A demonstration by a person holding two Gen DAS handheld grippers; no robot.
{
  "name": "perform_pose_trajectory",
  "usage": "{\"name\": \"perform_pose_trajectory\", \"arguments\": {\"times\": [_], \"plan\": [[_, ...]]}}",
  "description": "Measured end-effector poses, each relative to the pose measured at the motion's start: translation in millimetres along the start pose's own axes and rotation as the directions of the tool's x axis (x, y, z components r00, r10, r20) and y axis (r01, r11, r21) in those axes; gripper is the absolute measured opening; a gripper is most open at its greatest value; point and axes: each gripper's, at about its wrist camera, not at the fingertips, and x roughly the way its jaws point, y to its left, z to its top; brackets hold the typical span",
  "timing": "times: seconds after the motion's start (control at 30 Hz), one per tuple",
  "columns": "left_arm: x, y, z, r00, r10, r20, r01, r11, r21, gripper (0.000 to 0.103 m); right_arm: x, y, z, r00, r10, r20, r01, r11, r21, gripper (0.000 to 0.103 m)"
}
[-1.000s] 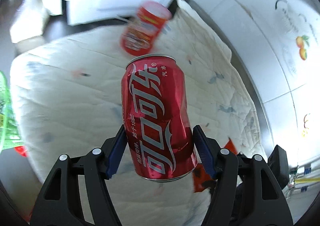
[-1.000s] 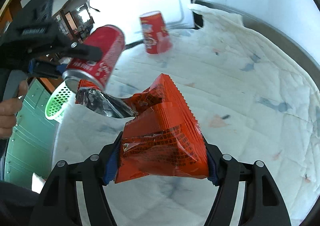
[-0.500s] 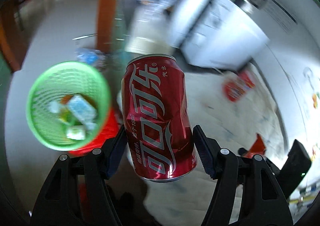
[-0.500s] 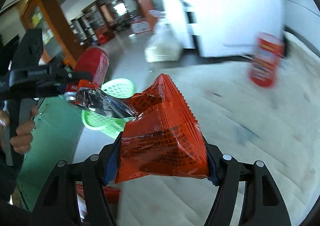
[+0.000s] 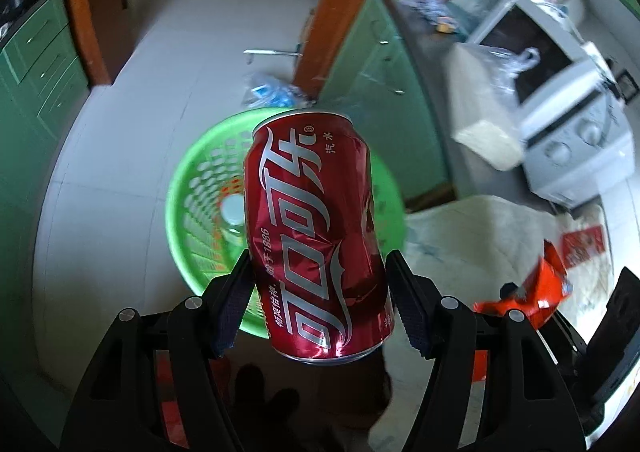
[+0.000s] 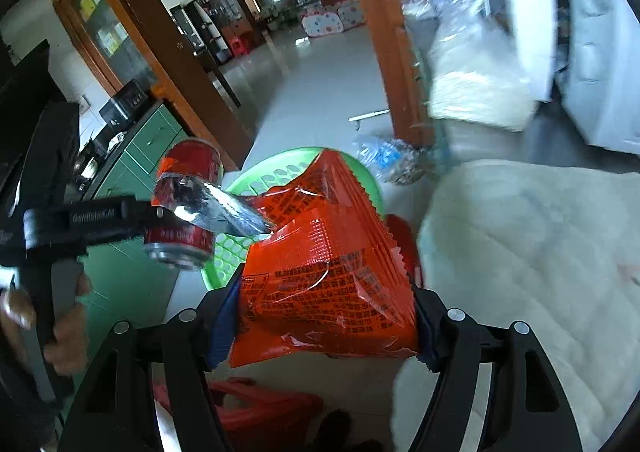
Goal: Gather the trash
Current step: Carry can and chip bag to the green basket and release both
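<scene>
My left gripper (image 5: 320,292) is shut on a dented red cola can (image 5: 316,240) and holds it above a green plastic basket (image 5: 192,196) on the floor. The can also shows in the right wrist view (image 6: 186,204), at the left, over the basket (image 6: 256,180). My right gripper (image 6: 326,316) is shut on an orange snack wrapper (image 6: 328,272) with a silver inner flap, just right of the basket. The wrapper shows at the lower right of the left wrist view (image 5: 536,292).
A table with a white quilted cloth (image 6: 540,252) lies to the right; a red cup (image 5: 582,244) lies on it. A white oven (image 5: 568,124) and a bag (image 5: 488,108) stand behind. A red stool (image 6: 256,408) is below. Green cabinets (image 5: 32,64) line the left.
Both grippers swung left off the table toward the basket. The can is now over the basket's middle, and the wrapper has come up beside it. Both grips are unchanged.
</scene>
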Motion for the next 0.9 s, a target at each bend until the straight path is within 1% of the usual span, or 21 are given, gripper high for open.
{"name": "perform_pose_trajectory", "arguments": {"times": [0.23, 0.3, 0.33, 0.43, 0.5, 0.57, 0.7, 0.83, 0.9], "plan": [[22, 30, 11, 1.0, 0.008, -0.018, -0.008, 0.999, -0.037, 0.065, 65, 26, 24, 0.999, 0.01, -0.048, -0.009, 1.0, 0.013, 0.073], [29, 34, 13, 1.0, 0.011, -0.024, -0.012, 0.999, -0.043, 0.065, 80, 30, 29, 0.998, 0.009, -0.06, -0.008, 1.0, 0.018, 0.077], [32, 37, 15, 1.0, 0.009, -0.027, -0.011, 0.999, -0.047, 0.065, 86, 32, 31, 0.998, 0.015, -0.063, -0.014, 1.0, 0.023, 0.082], [38, 46, 14, 0.999, 0.004, -0.04, -0.006, 0.998, -0.061, 0.066, 95, 37, 33, 0.998, 0.016, -0.063, -0.014, 1.0, 0.025, 0.087], [46, 48, 14, 0.998, 0.005, -0.055, -0.008, 0.998, -0.062, 0.066, 98, 39, 33, 0.998, 0.025, -0.062, -0.023, 0.999, 0.023, 0.088], [49, 51, 13, 0.998, -0.003, -0.063, -0.001, 0.998, -0.066, 0.066, 98, 40, 32, 0.998, 0.002, -0.059, -0.003, 1.0, -0.003, 0.091], [54, 55, 11, 0.998, 0.01, -0.069, -0.015, 0.997, -0.073, 0.066, 89, 40, 27, 0.999, 0.007, -0.048, -0.008, 1.0, -0.025, 0.092], [56, 56, 10, 0.997, 0.024, -0.074, -0.03, 0.996, -0.082, 0.066, 70, 33, 20, 0.999, 0.013, -0.033, -0.014, 1.0, -0.023, 0.092], [54, 54, 9, 0.997, 0.022, -0.074, -0.028, 0.996, -0.083, 0.066, 52, 26, 15, 1.0, 0.012, -0.019, -0.012, 1.0, -0.027, 0.092]]}}
